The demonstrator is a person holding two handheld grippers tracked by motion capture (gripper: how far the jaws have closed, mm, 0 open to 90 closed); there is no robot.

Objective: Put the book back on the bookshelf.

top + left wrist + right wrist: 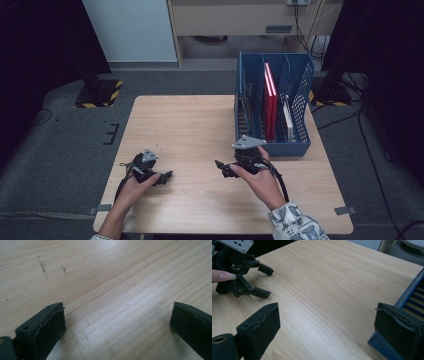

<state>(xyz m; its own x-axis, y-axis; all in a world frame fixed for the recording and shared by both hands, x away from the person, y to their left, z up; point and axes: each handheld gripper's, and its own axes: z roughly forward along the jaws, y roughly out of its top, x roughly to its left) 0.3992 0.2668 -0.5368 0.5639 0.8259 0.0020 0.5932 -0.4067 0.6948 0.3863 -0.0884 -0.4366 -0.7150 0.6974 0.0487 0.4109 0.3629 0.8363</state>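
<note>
both pairs of jaws stand wide apart with nothing between them but bare wood. in the left gripper view the left gripper point(117, 322) hangs low over the wooden table point(112, 277), its two black pads spread toward either edge, and a few dark scuff marks point(43, 266) lie farther out on the grain. the right gripper point(327, 325) is spread just as wide (its far pad sits just beside the blue file rack point(412, 297)), and across the table it sees the left gripper with a fingertip resting on its body. from the high view, the left gripper point(167, 176) rests near the table's front left, the right gripper point(220, 167) at front centre, both pointing inward, well apart. the blue rack point(300, 145) stands at the right rear, holding a red book point(270, 95) upright in a middle slot and a white one point(287, 117) beside it.
</note>
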